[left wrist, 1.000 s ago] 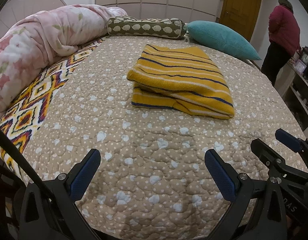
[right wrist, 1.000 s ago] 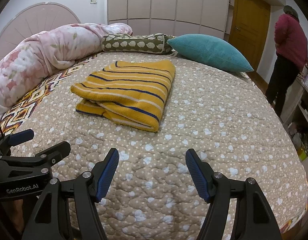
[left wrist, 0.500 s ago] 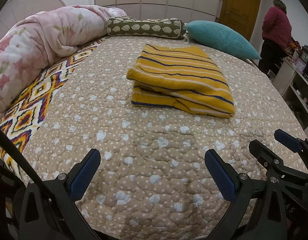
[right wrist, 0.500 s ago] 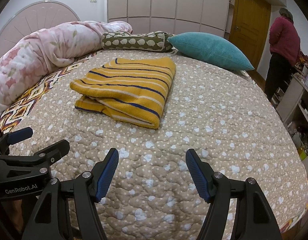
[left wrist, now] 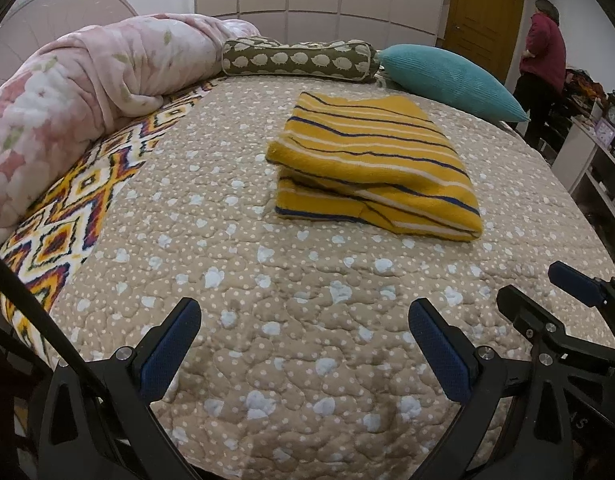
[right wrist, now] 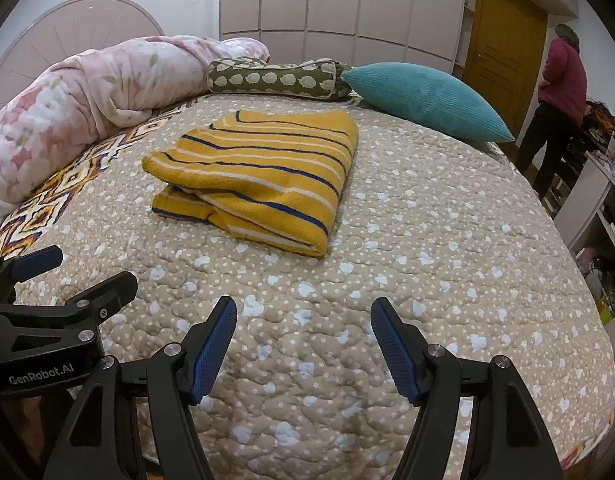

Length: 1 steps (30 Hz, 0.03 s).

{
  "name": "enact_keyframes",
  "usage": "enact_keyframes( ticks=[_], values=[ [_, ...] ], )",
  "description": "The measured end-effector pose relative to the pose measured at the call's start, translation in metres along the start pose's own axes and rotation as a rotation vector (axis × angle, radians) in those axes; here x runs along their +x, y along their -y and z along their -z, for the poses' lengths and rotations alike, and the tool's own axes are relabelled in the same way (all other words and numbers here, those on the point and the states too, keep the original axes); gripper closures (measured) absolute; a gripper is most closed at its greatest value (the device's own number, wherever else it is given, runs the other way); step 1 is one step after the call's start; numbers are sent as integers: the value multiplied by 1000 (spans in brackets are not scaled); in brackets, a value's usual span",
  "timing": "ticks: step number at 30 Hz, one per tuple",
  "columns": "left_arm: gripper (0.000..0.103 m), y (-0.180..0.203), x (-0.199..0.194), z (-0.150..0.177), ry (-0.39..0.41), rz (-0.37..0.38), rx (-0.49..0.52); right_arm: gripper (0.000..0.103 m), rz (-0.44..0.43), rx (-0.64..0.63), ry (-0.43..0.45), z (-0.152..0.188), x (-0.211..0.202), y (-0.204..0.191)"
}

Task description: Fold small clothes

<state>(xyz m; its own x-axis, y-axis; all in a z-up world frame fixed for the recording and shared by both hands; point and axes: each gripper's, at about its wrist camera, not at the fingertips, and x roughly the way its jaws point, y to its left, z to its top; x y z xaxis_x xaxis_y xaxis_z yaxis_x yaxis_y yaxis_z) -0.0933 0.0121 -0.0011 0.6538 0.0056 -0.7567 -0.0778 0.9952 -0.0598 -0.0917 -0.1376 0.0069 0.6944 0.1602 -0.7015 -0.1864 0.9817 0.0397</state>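
A yellow garment with blue and white stripes (left wrist: pixel 371 168) (right wrist: pixel 259 168) lies folded in a thick rectangle on the tan quilted bedspread (left wrist: pixel 307 300) (right wrist: pixel 447 260). My left gripper (left wrist: pixel 303 328) hovers over the near part of the bed, well short of the garment, its blue pads wide apart with only quilt between them. My right gripper (right wrist: pixel 303 328) is held the same way beside it, open and empty. Each gripper shows at the edge of the other's view.
A rolled pink floral duvet (left wrist: pixel 75 104) lies along the left. A green sheep-print bolster (left wrist: pixel 295 60) and a teal cushion (left wrist: pixel 451 80) sit at the head. A person in a red top (right wrist: pixel 559 96) stands by white shelves (right wrist: pixel 595 208) on the right, near a wooden door (right wrist: pixel 503 40).
Both grippers stay open and nearly still. The person at the right has shifted slightly farther along the shelves.
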Motion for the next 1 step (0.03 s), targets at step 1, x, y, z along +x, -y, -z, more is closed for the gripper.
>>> enact_keyframes(
  ticks=[1],
  values=[
    [0,-1,1,-1,-6,-2,-4,29,-3,0,-6,-1,2,0]
  ],
)
